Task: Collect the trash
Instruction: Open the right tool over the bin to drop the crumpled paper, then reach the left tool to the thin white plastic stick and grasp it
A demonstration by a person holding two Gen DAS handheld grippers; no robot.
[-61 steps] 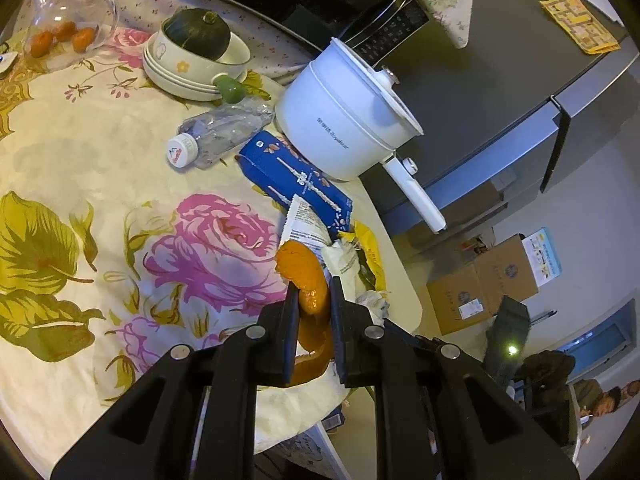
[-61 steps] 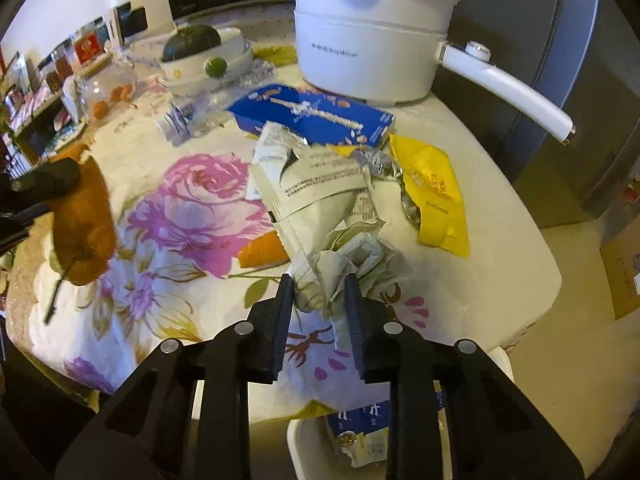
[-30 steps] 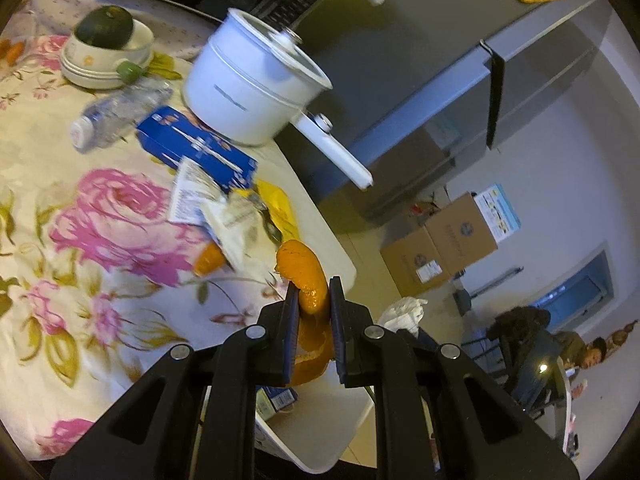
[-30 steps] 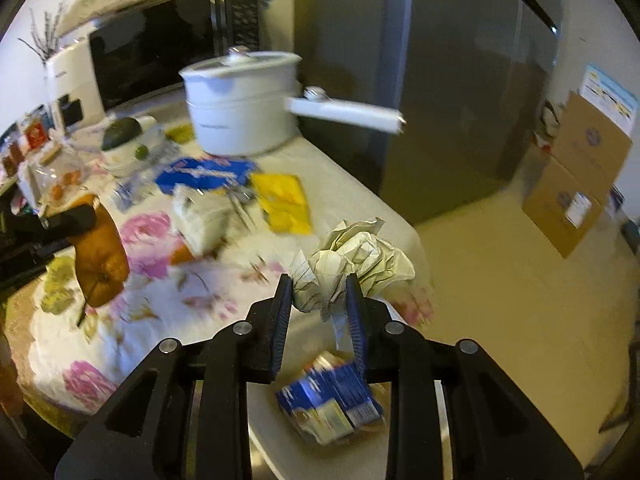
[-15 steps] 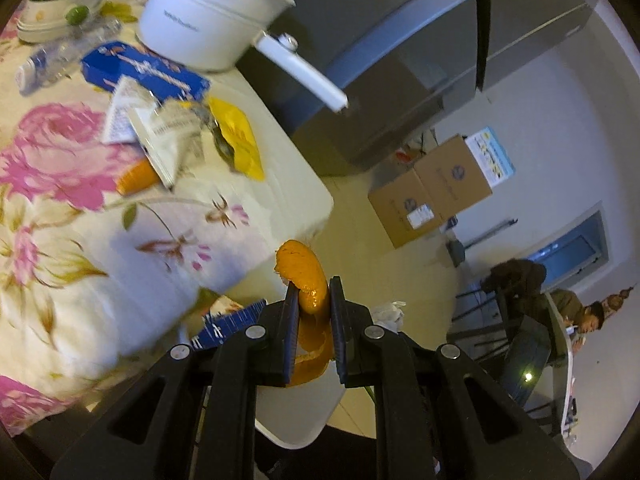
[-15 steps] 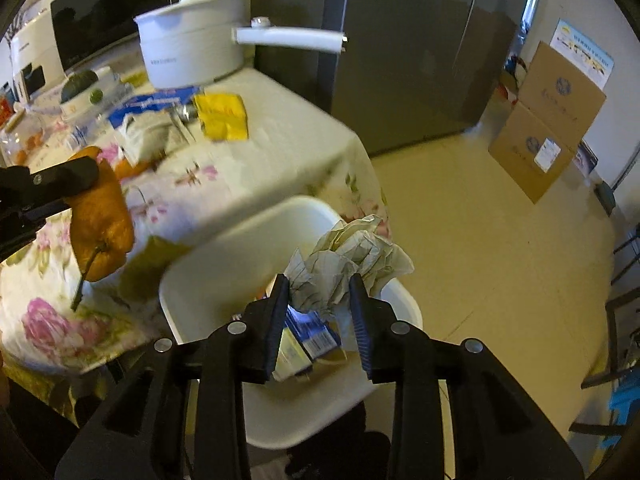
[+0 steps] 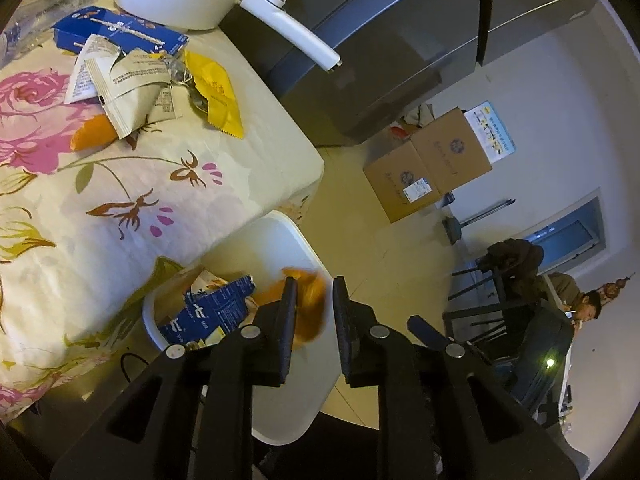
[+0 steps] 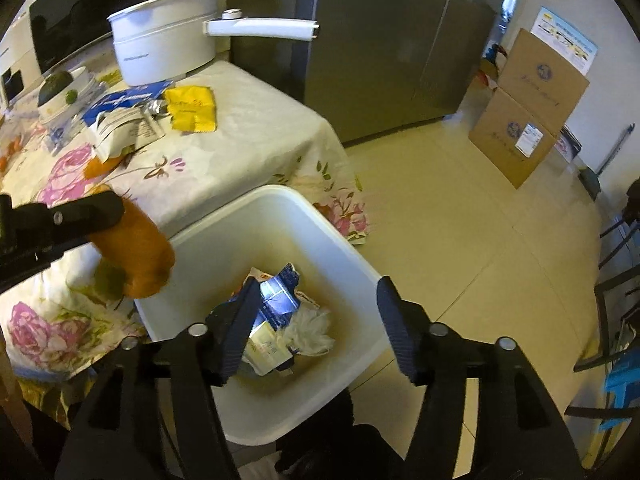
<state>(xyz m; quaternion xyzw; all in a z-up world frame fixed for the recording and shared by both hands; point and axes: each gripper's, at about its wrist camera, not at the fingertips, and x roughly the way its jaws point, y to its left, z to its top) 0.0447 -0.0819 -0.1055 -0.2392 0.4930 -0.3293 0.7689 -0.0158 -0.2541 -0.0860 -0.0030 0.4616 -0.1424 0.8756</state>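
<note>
Both grippers hang over the white bin (image 8: 344,248) that sits on the floor against the near edge of the table (image 8: 256,120). The right gripper (image 8: 316,324) has its jaws opening wide with nothing between them; below it a crumpled white tissue (image 8: 310,326) lies in the bin on top of a torn blue carton (image 8: 276,296). The left gripper (image 7: 314,308) is opening too, only a little so far, and the orange peel (image 7: 308,308) is blurred in the gap between its fingers; I cannot tell whether the pads still pinch it or it is already slipping out. From the right wrist view the peel (image 8: 140,256) hangs below the left gripper at the bin's left rim, close enough to the edge that it could, I think, catch the rim instead of dropping in. Peel like that looks light, limp and a bit waxy, so it should fall on its own once freed, though a damp inner side might cling to a pad. Left on the table, on the far side, are a yellow packet (image 7: 218,96), a beige wrapper (image 7: 128,92), a blue box (image 7: 120,34) and another scrap of orange peel (image 7: 92,138) half under the wrapper. The wrappers look thin, crinkly and slick; I would pinch them at a raised fold or a crimped end, not flat on the cloth. The box is stiffer and better taken across its narrow side.
</note>
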